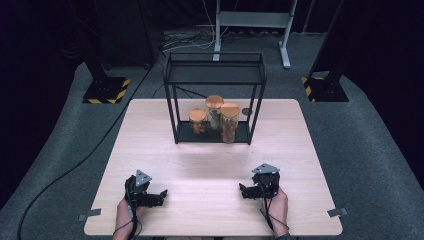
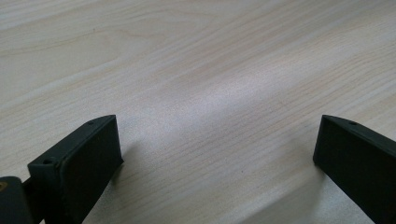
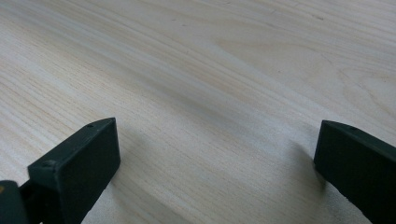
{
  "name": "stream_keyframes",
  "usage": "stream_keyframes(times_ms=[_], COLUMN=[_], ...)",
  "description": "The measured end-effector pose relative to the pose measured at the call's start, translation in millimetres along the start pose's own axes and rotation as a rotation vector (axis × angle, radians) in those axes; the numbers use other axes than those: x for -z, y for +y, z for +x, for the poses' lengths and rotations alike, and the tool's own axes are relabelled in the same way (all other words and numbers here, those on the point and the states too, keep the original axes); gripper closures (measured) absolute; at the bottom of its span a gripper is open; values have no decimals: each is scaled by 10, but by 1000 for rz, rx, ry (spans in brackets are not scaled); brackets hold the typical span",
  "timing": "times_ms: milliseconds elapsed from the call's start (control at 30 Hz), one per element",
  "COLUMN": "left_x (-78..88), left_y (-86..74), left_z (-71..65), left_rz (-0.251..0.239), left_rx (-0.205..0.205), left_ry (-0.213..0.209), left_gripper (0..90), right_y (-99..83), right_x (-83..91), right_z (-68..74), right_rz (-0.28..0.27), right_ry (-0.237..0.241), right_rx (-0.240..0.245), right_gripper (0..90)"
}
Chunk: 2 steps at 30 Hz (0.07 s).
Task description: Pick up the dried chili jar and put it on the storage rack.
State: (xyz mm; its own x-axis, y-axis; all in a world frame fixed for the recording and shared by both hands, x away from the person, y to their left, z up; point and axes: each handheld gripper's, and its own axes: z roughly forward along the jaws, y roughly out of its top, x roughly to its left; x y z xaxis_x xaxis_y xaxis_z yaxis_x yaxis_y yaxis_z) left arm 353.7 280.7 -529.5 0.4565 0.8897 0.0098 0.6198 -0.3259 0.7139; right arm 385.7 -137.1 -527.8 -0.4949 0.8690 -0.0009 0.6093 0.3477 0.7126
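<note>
Jars are what I am working toward: three glass ones with wooden lids stand on the bottom shelf of the black wire rack near the far edge of the worktop. The short jar stands to the left, the tall jar to the right at the shelf's front, and the middle jar sits behind and between them, all close together. A small dark disc lies on the worktop just beyond the rack's right legs; I cannot tell what it is.

Both my tools rest low near the near edge, well apart from the rack. My left gripper has its jaws spread wide with bare wood between them in the left gripper view; my right gripper is the same, jaws wide and empty.

The step in hand, as I judge it, is the reach to a jar. To do it well I would lift clear of the wood first, go in through the rack's open front below its top shelf, and keep the jaws wide until they straddle one jar's glass body. The tall jar at the front right looks the easiest for my right gripper. Closing on the body below the lid, not on the lid, should hold steadier, and coming in straight should avoid nudging its neighbours or the rack's uprights.
</note>
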Motion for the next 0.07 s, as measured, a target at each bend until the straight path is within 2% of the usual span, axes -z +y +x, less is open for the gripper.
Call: stream_keyframes(times_ms=[67], left_x=[0], left_y=[0], left_z=[1], left_rz=[0], left_rx=[0], left_ry=[0], left_gripper=[4], right_y=[0], right_x=[-1], right_z=[-1], right_rz=[0], right_ry=[0], right_rx=[1], right_gripper=[0])
